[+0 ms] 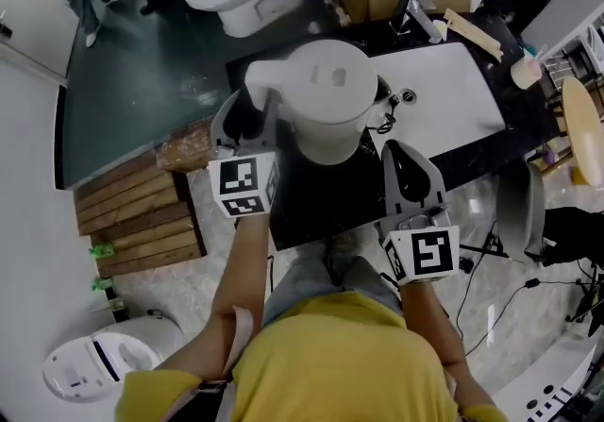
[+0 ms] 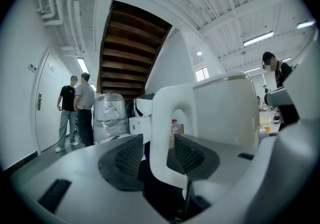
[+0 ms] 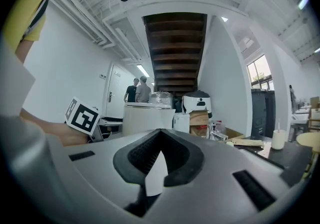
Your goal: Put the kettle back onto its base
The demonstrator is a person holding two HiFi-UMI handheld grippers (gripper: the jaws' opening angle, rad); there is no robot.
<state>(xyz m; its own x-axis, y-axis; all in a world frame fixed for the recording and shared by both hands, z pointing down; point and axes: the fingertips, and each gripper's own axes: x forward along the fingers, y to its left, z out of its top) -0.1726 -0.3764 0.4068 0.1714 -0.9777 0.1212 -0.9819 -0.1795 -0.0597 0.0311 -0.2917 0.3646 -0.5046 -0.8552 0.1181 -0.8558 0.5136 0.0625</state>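
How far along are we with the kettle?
Looks done: the kettle stands upright on the black counter beside the sink. In hand: nothing; the left tool is open with the handle loose between its pads, the right tool shut, empty, clear of the kettle. Left: draw the left tool off the handle. The base is hidden beneath the kettle, so seating is unconfirmed.

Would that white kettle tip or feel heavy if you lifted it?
The kettle looks like rigid plastic, so it probably won't flex. Its body is wide and squat, so a nudge would likely slide it rather than tip it. Lifted by the side handle, it may tilt away. How full it is can't be seen.
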